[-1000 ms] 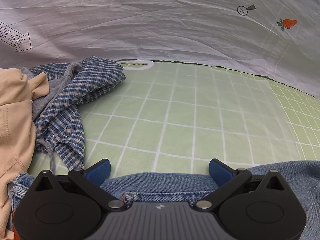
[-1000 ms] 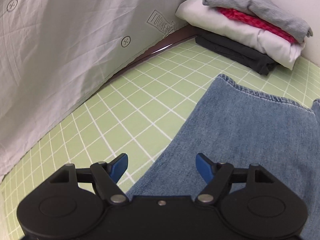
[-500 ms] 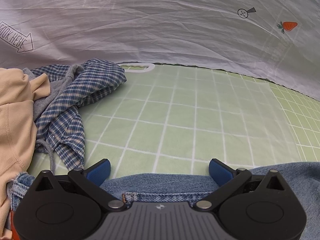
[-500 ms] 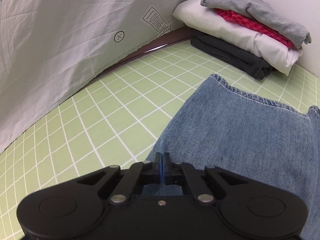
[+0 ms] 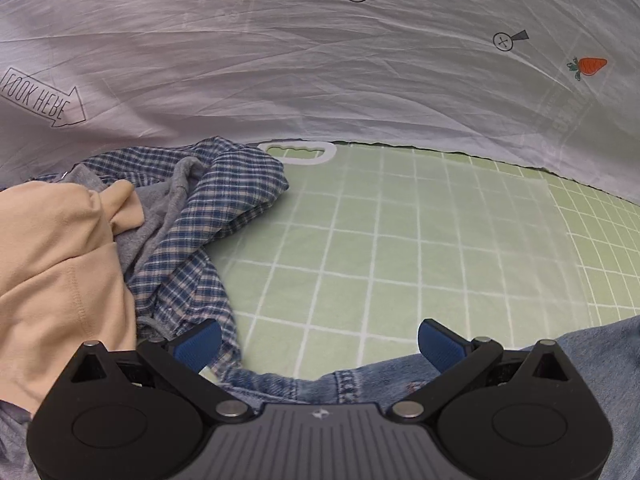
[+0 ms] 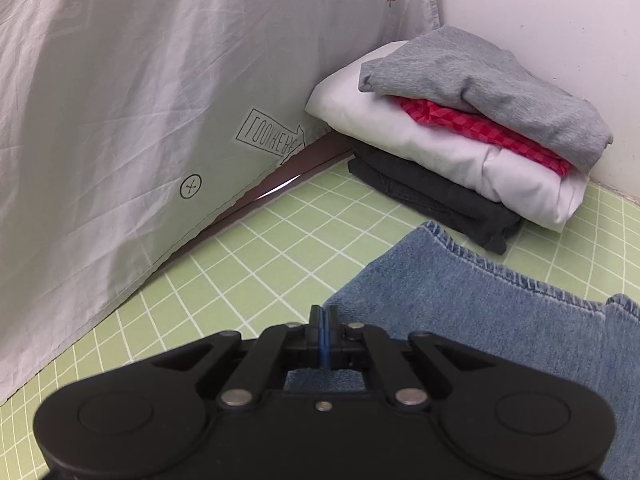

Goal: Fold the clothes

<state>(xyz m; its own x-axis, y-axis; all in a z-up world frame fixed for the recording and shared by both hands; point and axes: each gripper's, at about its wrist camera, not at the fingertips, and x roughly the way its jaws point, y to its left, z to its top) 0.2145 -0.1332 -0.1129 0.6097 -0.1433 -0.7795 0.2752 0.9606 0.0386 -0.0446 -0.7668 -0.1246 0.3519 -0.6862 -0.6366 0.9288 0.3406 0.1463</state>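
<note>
- The left gripper (image 5: 319, 340) is standing wide open, its blue pads (image 5: 199, 342) spread far apart and gripping nothing.
- The jeans (image 5: 344, 380) are lying just under and ahead of it, the stitched waistband edge running across between the two pads.
- To the left of this gripper an unfolded pile is sitting: a beige top (image 5: 56, 248), a grey garment (image 5: 168, 200) and a plaid shirt (image 5: 208, 216), the plaid hem touching or nearly touching the left pad.
- Ahead of it the green grid mat (image 5: 400, 248) is lying bare up to the white sheet (image 5: 280, 60).
- My judgement: the step in hand is taking hold of the jeans at both ends for a fold. The left gripper should be dropping onto the waistband alone, steering clear of the plaid hem, and biting through every denim layer.
- The right gripper (image 6: 324, 334) is pinched shut, pads pressed together; denim is showing right under the jaws, so it is apparently clamping the jeans' side edge, though the bite itself is hidden.
- From this gripper the jeans are spreading ahead and to the right, the leg hem (image 6: 500, 268) lying further forward.
- Beyond the hem, ahead and right, a folded stack (image 6: 460, 148) is resting in the corner.
- Lifting both ends level should be keeping the fold square; a one-sided pull risks dragging the denim askew.
</note>
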